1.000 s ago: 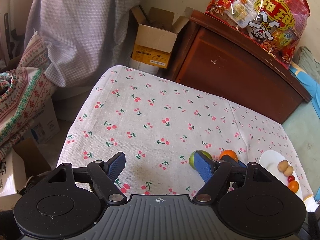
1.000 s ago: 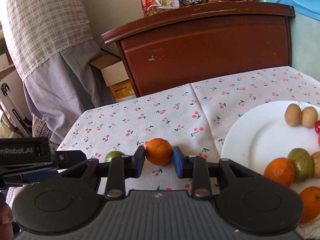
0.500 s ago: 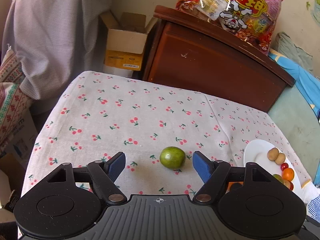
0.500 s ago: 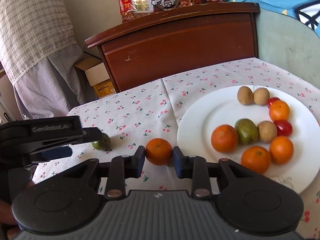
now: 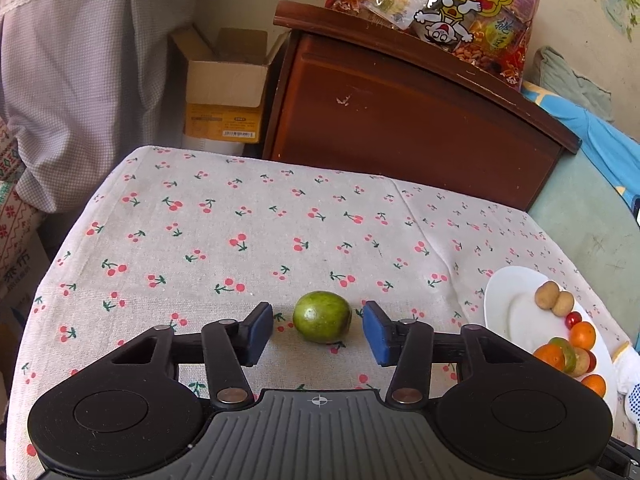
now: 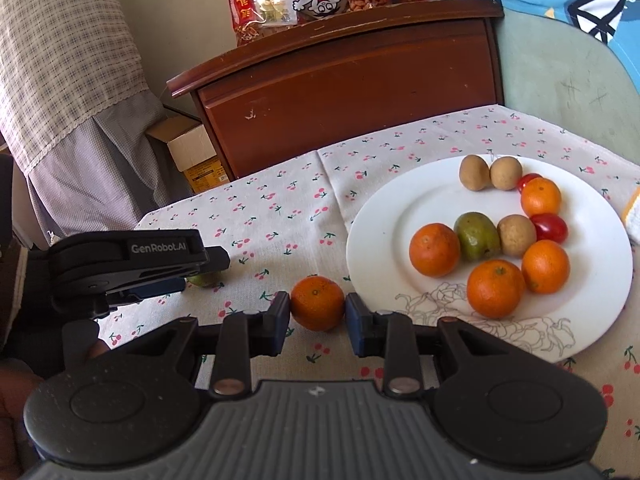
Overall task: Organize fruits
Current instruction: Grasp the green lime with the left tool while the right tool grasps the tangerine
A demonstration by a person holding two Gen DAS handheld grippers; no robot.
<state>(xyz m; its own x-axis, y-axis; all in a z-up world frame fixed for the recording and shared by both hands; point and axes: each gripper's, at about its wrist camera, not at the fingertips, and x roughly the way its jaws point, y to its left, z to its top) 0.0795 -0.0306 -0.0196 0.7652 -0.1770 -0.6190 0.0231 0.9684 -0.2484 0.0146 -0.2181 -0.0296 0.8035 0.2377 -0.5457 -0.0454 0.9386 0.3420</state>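
A green fruit (image 5: 322, 317) lies on the cherry-print tablecloth (image 5: 248, 240), between the blue pads of my left gripper (image 5: 318, 328), which is open with a gap on each side of the fruit. My right gripper (image 6: 317, 309) is shut on a small orange (image 6: 317, 307) and holds it just left of the white plate (image 6: 380, 216). The plate holds several oranges, a green fruit (image 6: 477, 236), brown fruits and red tomatoes. In the right wrist view the left gripper (image 6: 132, 264) hides most of the green fruit (image 6: 204, 279).
A dark wooden cabinet (image 5: 404, 120) with a red snack bag (image 5: 448, 4) stands behind the table. An open cardboard box (image 5: 228, 84) sits on the floor at the back left. The plate (image 5: 504, 300) lies at the table's right edge in the left wrist view.
My left gripper moved to bracket the green fruit and narrowed its opening. My right gripper carried the orange rightward toward the plate.
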